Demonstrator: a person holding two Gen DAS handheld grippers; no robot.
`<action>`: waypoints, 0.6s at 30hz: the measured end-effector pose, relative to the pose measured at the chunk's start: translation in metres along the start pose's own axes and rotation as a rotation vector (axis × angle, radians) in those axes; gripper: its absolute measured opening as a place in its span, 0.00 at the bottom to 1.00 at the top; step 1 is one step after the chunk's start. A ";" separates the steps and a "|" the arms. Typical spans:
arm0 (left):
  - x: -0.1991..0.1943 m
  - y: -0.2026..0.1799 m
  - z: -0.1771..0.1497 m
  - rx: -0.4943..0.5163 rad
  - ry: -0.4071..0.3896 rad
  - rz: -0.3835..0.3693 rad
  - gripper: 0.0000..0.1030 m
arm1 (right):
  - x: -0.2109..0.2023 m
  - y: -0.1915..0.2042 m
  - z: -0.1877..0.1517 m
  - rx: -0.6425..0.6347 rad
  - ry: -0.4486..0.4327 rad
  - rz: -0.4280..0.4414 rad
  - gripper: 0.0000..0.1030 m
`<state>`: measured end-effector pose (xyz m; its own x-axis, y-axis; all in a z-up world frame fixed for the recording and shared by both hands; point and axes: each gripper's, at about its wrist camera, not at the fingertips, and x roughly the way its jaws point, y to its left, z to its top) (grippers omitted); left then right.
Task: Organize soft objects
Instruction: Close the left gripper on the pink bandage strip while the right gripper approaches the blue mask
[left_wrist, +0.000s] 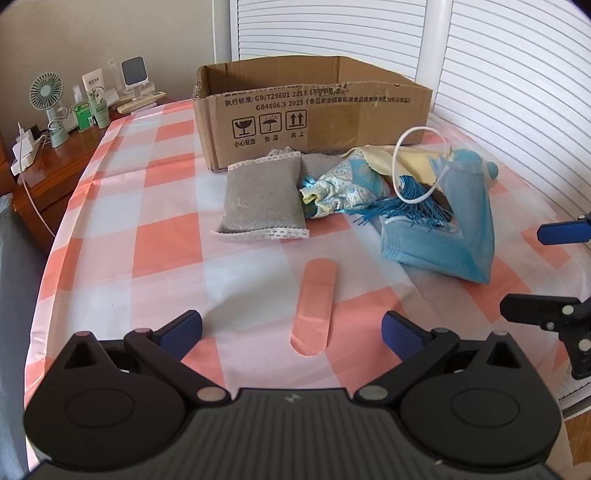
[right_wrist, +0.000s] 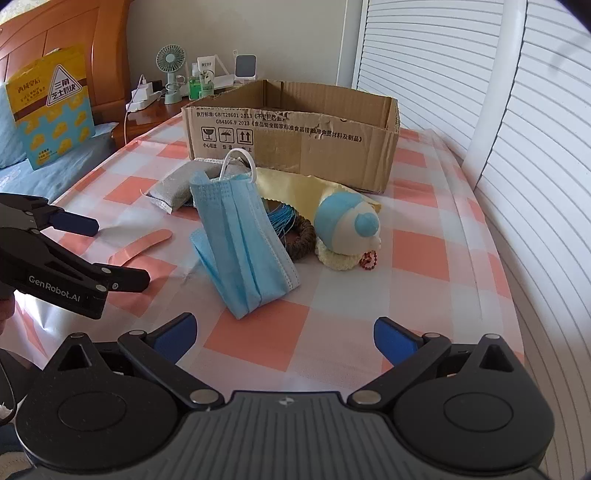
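- Left gripper (left_wrist: 291, 330) sits at the bottom of the left wrist view with its blue-padded fingers spread wide, nothing between them. It also pokes in from the left edge of the right wrist view, jaws apart there too.
- Right gripper (right_wrist: 283, 334) is the same deal: fingers wide apart at the bottom of its frame, holding nothing, hovering over the checkered tablecloth (right_wrist: 258, 332).
- A pink band-aid (left_wrist: 314, 306) lies flat on the cloth just ahead of the left gripper, lower middle of the frame, a little way in front of the pile.
- The soft stuff is heaped mid-frame, right in front of the cardboard box (left_wrist: 314, 110). The box is open on top and sits toward the upper middle in both views.
- Grey pouch (left_wrist: 262, 195) with white stitched edges is at the left end of the pile, close to the box's front wall.
- Beside it is a blue patterned fabric bundle (left_wrist: 347, 184), with a blue tassel (left_wrist: 410, 210) spilling out to the right.
- Blue face mask (right_wrist: 240, 236) is propped up on edge in the centre of the right wrist view, white ear loop sticking up.
- Yellow cloth (right_wrist: 291, 188) lies behind the mask, touching the box.
- Blue-and-white plush toy (right_wrist: 347, 221) is right of the mask, resting on a cream crocheted ring (right_wrist: 334, 258), with a brown hair tie (right_wrist: 301, 240) just left of it and red beads (right_wrist: 369, 258) at its lower right.
- Small fan (right_wrist: 170, 70) and bottles (right_wrist: 201, 83) sit on a wooden nightstand, upper left.
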<state>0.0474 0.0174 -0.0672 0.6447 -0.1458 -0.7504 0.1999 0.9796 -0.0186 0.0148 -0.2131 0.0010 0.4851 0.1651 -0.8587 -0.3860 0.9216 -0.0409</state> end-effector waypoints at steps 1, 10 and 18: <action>0.001 0.000 0.002 0.003 0.004 -0.001 1.00 | 0.002 -0.001 -0.001 0.002 0.004 0.001 1.00; -0.005 -0.004 0.006 0.020 -0.012 -0.017 0.72 | 0.017 -0.005 -0.006 0.006 0.023 0.012 1.00; -0.008 -0.013 0.009 0.047 -0.025 -0.037 0.36 | 0.018 -0.005 -0.006 -0.007 0.011 0.015 1.00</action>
<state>0.0456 0.0047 -0.0551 0.6540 -0.1858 -0.7333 0.2580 0.9660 -0.0147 0.0207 -0.2171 -0.0178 0.4708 0.1752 -0.8646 -0.3987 0.9165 -0.0314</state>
